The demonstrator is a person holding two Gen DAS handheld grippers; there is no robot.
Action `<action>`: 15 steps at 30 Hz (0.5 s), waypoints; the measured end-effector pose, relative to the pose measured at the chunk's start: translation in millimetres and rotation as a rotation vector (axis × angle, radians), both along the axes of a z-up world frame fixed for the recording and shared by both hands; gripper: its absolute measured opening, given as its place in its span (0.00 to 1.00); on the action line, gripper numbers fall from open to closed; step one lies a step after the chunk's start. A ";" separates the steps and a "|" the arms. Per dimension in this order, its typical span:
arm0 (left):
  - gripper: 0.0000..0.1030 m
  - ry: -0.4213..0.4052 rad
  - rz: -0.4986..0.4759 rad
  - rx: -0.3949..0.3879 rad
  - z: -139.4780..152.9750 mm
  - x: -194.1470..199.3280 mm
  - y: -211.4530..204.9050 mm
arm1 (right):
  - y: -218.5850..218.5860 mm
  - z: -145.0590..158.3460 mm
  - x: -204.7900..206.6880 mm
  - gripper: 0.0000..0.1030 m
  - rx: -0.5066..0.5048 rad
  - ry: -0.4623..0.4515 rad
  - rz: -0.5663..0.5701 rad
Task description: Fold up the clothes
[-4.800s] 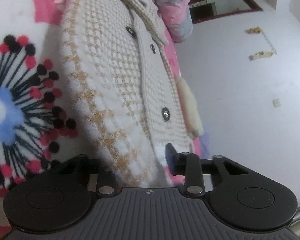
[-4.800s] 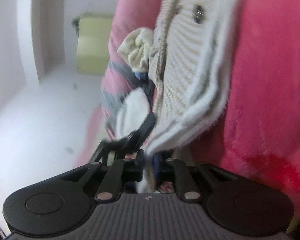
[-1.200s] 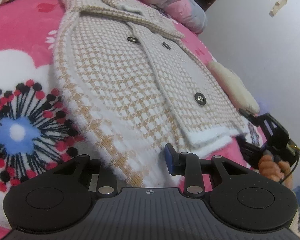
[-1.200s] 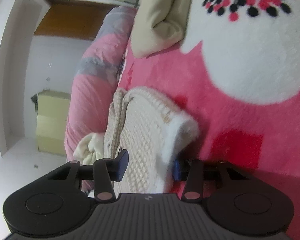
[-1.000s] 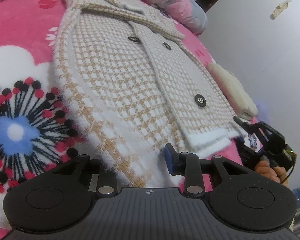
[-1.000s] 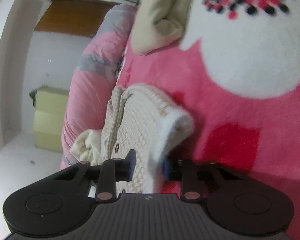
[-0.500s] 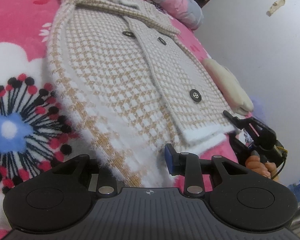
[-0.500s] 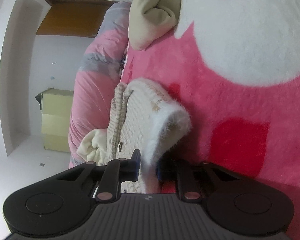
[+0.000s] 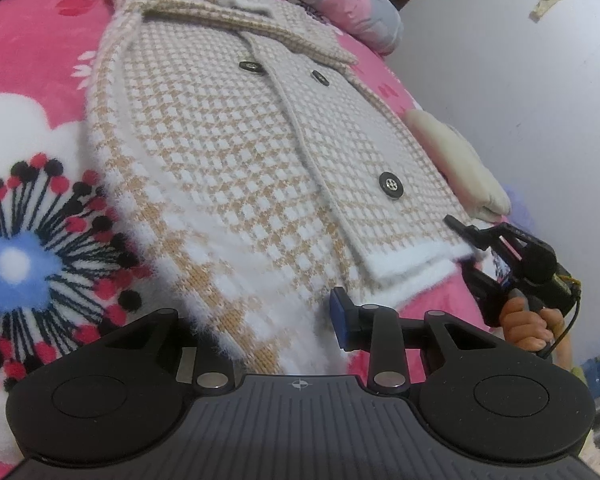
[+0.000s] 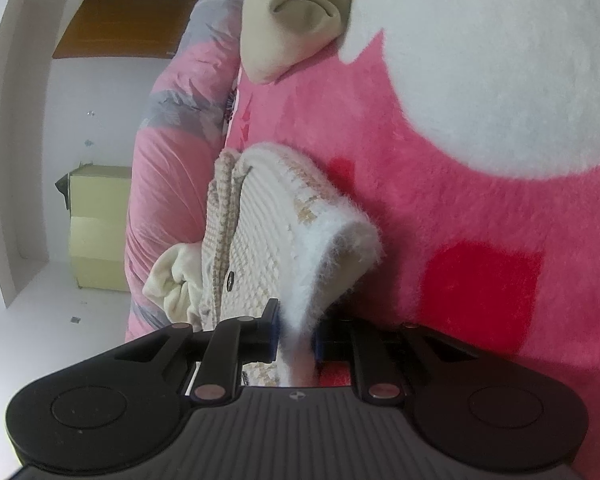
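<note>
Both hand-held grippers low, fingers pointing forward

The left hand-held gripper [image 9: 268, 320] stands spread wide; the right hand-held gripper [image 10: 296, 334] is pinched narrow, gripped by a hand [image 9: 528, 326].

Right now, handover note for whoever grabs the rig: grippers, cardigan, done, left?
Right gripper: shut on the fuzzy white hem corner of the cardigan.
Left gripper: hem lies between its fingers; one finger is hidden, so grip unclear.
Cardigan lies buttoned, front up, flat on the pink blanket.
Done: garment spread, right hem corner gripped.
Left: no fold visible yet; probably bring the hem toward the collar.
</note>
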State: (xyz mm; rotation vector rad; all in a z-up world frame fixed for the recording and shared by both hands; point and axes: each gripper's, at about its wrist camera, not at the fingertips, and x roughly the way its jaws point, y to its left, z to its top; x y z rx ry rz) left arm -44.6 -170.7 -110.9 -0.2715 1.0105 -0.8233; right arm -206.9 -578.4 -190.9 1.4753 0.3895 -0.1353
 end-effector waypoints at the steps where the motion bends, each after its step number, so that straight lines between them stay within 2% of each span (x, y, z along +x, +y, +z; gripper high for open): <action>1: 0.30 -0.001 0.002 -0.001 -0.1 -0.3 0.4 | 0.0 0.0 0.0 0.15 0.000 0.000 0.001; 8: 0.19 -0.010 0.016 -0.012 -0.7 -2.3 3.6 | 6.7 5.9 1.7 0.15 -0.062 0.020 -0.002; 13: 0.20 0.001 0.013 -0.011 -0.5 -1.1 2.8 | 5.5 4.2 1.0 0.15 -0.046 0.013 -0.004; 15: 0.23 0.007 0.010 -0.010 -0.3 -0.4 2.5 | 4.7 3.9 1.0 0.15 -0.040 0.013 -0.001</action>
